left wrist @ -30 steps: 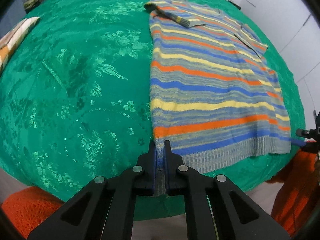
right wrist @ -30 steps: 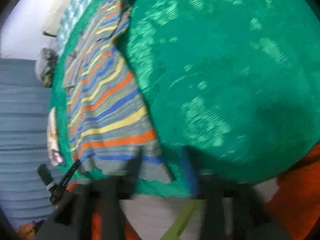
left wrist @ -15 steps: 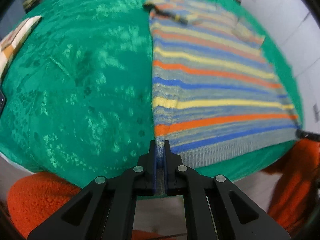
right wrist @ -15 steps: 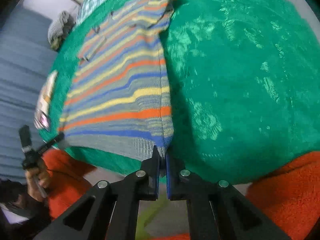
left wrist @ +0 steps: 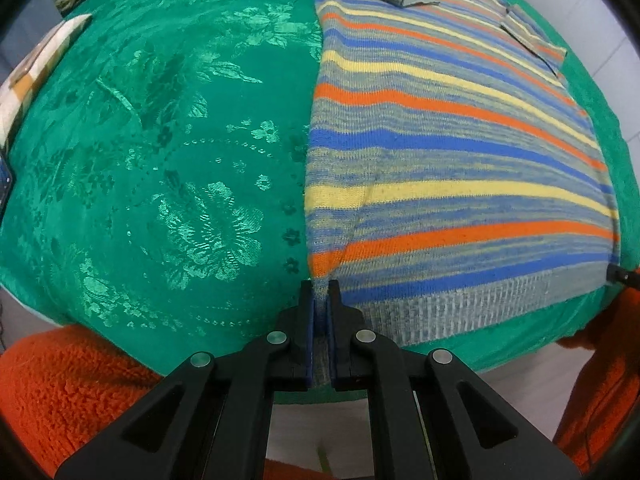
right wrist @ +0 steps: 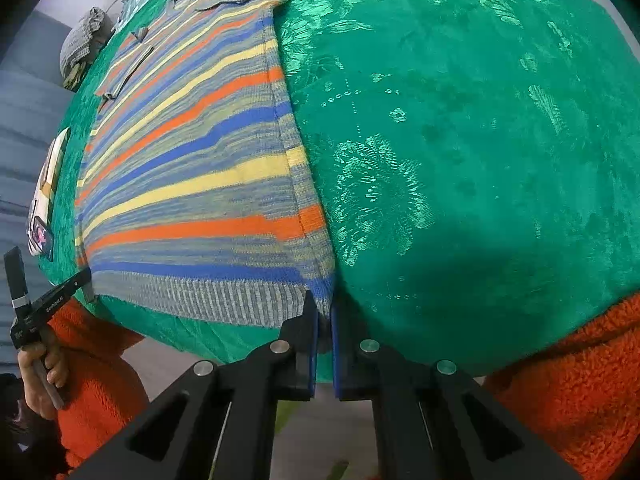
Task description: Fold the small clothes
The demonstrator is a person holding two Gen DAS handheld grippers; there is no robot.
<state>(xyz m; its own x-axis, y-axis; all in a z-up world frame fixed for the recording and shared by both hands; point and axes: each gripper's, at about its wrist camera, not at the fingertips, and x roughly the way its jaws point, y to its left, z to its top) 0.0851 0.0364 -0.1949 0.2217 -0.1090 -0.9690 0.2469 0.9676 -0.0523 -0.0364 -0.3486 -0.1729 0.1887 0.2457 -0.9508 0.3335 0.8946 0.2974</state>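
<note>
A striped knit sweater (left wrist: 448, 152) in grey, blue, yellow and orange lies flat on the green cloth, sleeves folded in at the far end. My left gripper (left wrist: 319, 300) is shut on the sweater's near left hem corner. My right gripper (right wrist: 324, 308) is shut on the near right hem corner of the sweater (right wrist: 192, 184). The ribbed hem (right wrist: 208, 296) stretches between the two grippers along the table's near edge. The left gripper also shows in the right wrist view (right wrist: 52, 300), and the right gripper's tip shows at the right edge of the left wrist view (left wrist: 622, 276).
The green floral tablecloth (left wrist: 160, 160) covers the table and also fills the right wrist view (right wrist: 480, 160). A checked folded cloth (left wrist: 36, 64) lies at the far left edge. A grey garment (right wrist: 80, 48) lies at the back. The orange fleece sleeves (left wrist: 68, 384) are near.
The right gripper has swung in and closed on the right hem corner. Both grippers have moved nearer to the sweater, and the hem now lies stretched at the table's near edge.
</note>
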